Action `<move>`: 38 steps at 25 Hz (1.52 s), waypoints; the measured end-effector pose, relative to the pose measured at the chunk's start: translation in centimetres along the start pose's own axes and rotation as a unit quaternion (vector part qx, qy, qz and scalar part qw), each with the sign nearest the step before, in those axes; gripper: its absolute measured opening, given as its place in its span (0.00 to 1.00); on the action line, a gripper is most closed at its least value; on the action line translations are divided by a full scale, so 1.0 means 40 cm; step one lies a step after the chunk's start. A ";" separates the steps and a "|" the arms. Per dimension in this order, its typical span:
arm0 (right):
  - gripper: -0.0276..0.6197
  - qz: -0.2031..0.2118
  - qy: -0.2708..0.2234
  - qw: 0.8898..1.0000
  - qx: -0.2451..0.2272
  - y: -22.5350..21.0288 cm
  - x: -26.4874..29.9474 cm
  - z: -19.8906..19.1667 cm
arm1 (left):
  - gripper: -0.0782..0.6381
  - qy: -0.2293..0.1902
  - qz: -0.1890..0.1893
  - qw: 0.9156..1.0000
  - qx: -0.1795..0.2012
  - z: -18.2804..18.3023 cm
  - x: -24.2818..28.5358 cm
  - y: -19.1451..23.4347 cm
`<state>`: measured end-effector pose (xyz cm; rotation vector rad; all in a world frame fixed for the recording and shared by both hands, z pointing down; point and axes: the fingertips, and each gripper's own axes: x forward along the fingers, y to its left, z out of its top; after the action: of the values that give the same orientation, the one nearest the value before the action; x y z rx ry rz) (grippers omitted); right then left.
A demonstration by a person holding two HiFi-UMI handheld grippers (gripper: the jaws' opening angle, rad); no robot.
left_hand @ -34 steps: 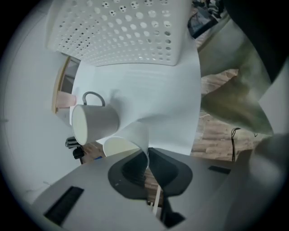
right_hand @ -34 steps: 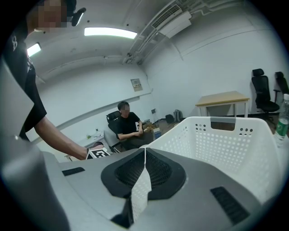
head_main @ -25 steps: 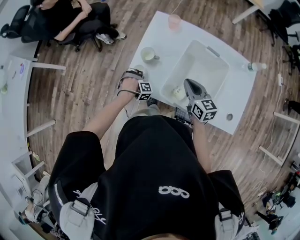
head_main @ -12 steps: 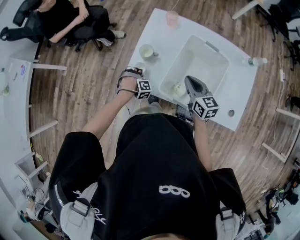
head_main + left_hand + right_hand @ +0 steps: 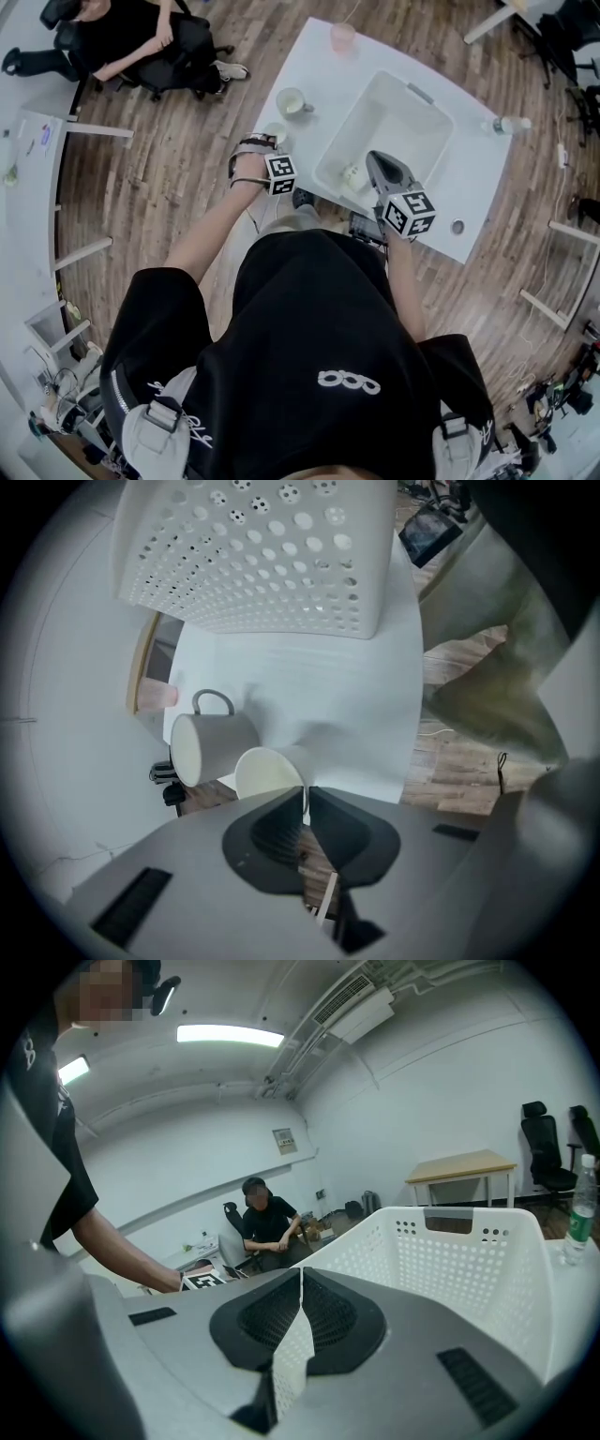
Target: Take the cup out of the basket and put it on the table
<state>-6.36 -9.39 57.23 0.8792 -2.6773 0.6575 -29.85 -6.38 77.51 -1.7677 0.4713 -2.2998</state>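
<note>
A small white cup (image 5: 267, 772) is pinched by its rim in my left gripper (image 5: 306, 803), which is shut on it. It sits at the table's left edge (image 5: 275, 133), just beside a white mug (image 5: 211, 742). I cannot tell whether it rests on the table (image 5: 319, 696). Another small cup (image 5: 353, 175) lies inside the white perforated basket (image 5: 389, 127), near its front wall. My right gripper (image 5: 378, 167) is at that front wall, jaws together with the perforated wall (image 5: 292, 1354) between them.
The white mug (image 5: 293, 103) and a pink cup (image 5: 342, 36) stand on the table's left side. A water bottle (image 5: 506, 124) lies at the right edge. A phone (image 5: 364, 226) lies near the front edge. A seated person (image 5: 141, 37) is off to the left.
Hardly anything differs. The left gripper with its cup has edged slightly left along the table edge, and the right gripper stays at the basket.
</note>
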 end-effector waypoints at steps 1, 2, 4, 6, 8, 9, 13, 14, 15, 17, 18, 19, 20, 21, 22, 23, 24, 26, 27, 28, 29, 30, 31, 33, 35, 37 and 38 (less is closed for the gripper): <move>0.08 0.001 0.000 1.000 -0.001 0.001 -0.003 0.000 | 0.14 0.003 -0.003 1.000 0.002 0.000 0.009 -0.006; 0.08 0.001 0.000 1.000 -0.002 0.000 -0.008 0.000 | 0.14 0.005 -0.006 1.000 0.004 0.002 0.016 -0.009; 0.08 -0.002 -0.001 1.000 -0.002 -0.006 -0.022 -0.001 | 0.14 0.006 -0.007 1.000 0.003 0.006 0.020 -0.011; 0.08 -0.005 -0.003 1.000 0.000 -0.011 -0.036 -0.002 | 0.14 0.004 -0.005 1.000 0.000 0.009 0.014 -0.007; 0.08 -0.007 -0.005 1.000 0.002 -0.013 -0.048 -0.004 | 0.14 -0.002 0.002 1.000 -0.006 0.010 0.001 0.000; 0.08 -0.008 -0.006 1.000 0.002 -0.012 -0.053 -0.003 | 0.14 -0.006 0.008 1.000 -0.010 0.009 -0.007 0.005; 0.08 -0.004 -0.008 1.000 0.001 -0.008 -0.067 0.000 | 0.14 -0.023 0.024 0.999 -0.036 -0.002 -0.049 0.020; 0.08 -0.002 -0.008 1.000 0.000 -0.007 -0.070 0.000 | 0.14 -0.028 0.026 0.998 -0.045 -0.005 -0.062 0.021; 0.08 0.000 -0.008 1.000 -0.001 -0.006 -0.074 0.001 | 0.14 -0.033 0.028 0.998 -0.054 -0.007 -0.076 0.021; 0.08 0.004 -0.007 1.000 -0.004 -0.006 -0.082 0.004 | 0.14 -0.043 0.031 0.995 -0.080 -0.013 -0.109 0.023; 0.08 0.006 -0.007 1.000 -0.005 -0.007 -0.086 0.007 | 0.14 -0.053 0.033 0.993 -0.104 -0.014 -0.133 0.028; 0.08 0.008 -0.009 1.000 -0.007 -0.008 -0.091 0.013 | 0.14 -0.068 0.035 0.988 -0.137 -0.016 -0.163 0.035; 0.08 0.010 -0.010 1.000 -0.009 -0.011 -0.097 0.018 | 0.14 -0.087 0.036 0.980 -0.178 -0.015 -0.198 0.044; 0.08 0.012 -0.012 1.000 -0.011 -0.015 -0.103 0.023 | 0.14 -0.109 0.036 0.968 -0.222 -0.013 -0.238 0.054; 0.08 0.013 -0.012 1.000 -0.013 -0.019 -0.111 0.028 | 0.14 -0.135 0.036 0.953 -0.268 -0.008 -0.280 0.065; 0.08 0.015 -0.012 1.000 -0.015 -0.024 -0.118 0.031 | 0.14 -0.162 0.037 0.936 -0.310 -0.002 -0.322 0.076; 0.08 0.017 -0.012 1.000 -0.017 -0.028 -0.124 0.033 | 0.14 -0.189 0.040 0.918 -0.348 0.005 -0.365 0.087; 0.08 0.023 -0.011 0.999 -0.021 -0.034 -0.137 0.040 | 0.14 -0.241 0.044 0.879 -0.409 0.022 -0.448 0.107; 0.08 0.027 -0.011 0.999 -0.024 -0.037 -0.144 0.044 | 0.14 -0.269 0.045 0.858 -0.435 0.034 -0.489 0.116; 0.08 0.030 -0.011 0.999 -0.026 -0.041 -0.152 0.047 | 0.13 -0.300 0.045 0.835 -0.459 0.049 -0.530 0.125; 0.08 0.033 -0.010 0.999 -0.029 -0.044 -0.160 0.050 | 0.12 -0.335 0.045 0.809 -0.481 0.064 -0.572 0.136; 0.08 0.036 -0.009 0.999 -0.033 -0.048 -0.168 0.054 | 0.12 -0.372 0.047 0.779 -0.503 0.079 -0.613 0.147; 0.08 0.039 -0.008 0.999 -0.037 -0.052 -0.175 0.058 | 0.12 -0.408 0.047 0.746 -0.525 0.090 -0.654 0.158; 0.08 0.044 -0.009 0.998 -0.046 -0.062 -0.188 0.070 | 0.12 -0.464 0.049 0.685 -0.560 0.110 -0.721 0.177; 0.08 0.049 -0.012 0.997 -0.053 -0.076 -0.203 0.080 | 0.12 -0.494 0.057 0.649 -0.575 0.131 -0.763 0.187; 0.08 0.054 -0.013 0.997 -0.055 -0.087 -0.217 0.084 | 0.12 -0.513 0.069 0.628 -0.580 0.152 -0.792 0.190; 0.08 0.057 -0.013 0.997 -0.055 -0.091 -0.223 0.084 | 0.12 -0.523 0.073 0.619 -0.582 0.163 -0.805 0.192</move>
<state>2.58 -9.20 52.32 0.7175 -2.7734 0.5198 -15.35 -3.10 47.23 -2.8626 1.8815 -0.2382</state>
